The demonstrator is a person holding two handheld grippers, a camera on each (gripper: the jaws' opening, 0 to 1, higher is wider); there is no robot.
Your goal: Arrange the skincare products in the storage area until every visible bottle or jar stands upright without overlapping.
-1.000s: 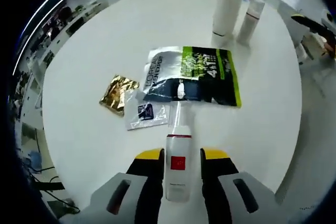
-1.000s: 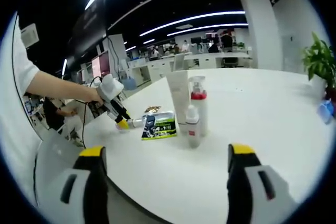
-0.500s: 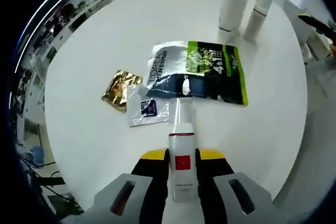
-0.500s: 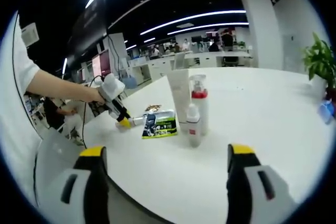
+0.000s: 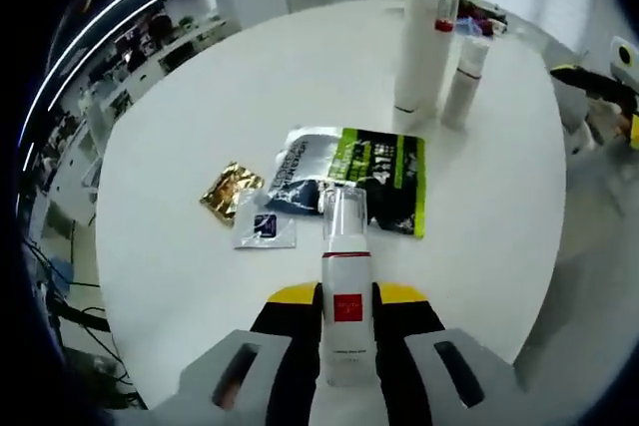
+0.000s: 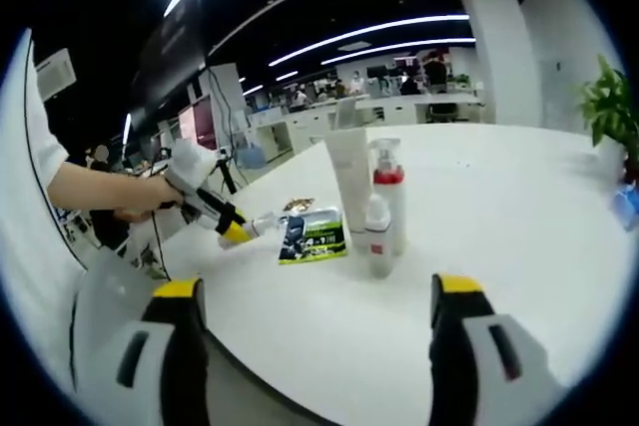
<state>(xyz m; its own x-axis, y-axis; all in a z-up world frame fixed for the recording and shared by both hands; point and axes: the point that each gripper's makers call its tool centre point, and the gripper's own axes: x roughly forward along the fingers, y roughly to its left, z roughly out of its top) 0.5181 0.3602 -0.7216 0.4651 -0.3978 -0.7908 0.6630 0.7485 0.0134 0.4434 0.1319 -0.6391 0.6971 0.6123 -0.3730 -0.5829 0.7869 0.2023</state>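
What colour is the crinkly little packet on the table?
Shiny gold foil packet, clearest in the left gripper view.

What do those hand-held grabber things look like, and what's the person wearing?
Each gripper is a pale grey body with two black jaws tipped in yellow: the left gripper, the right gripper. A dark cable hangs below the left one. The person wears a white short sleeve.

Round white worktop [image 5: 200, 97]. At centre, flat: green-black sachet [image 5: 364, 177], gold foil packet [image 5: 230, 190] at its 9 o'clock, small clear packet [image 5: 265, 228] at 7 o'clock. Upright at 1 o'clock: tall white tube [image 5: 416, 42], small white bottle [image 5: 462, 79].
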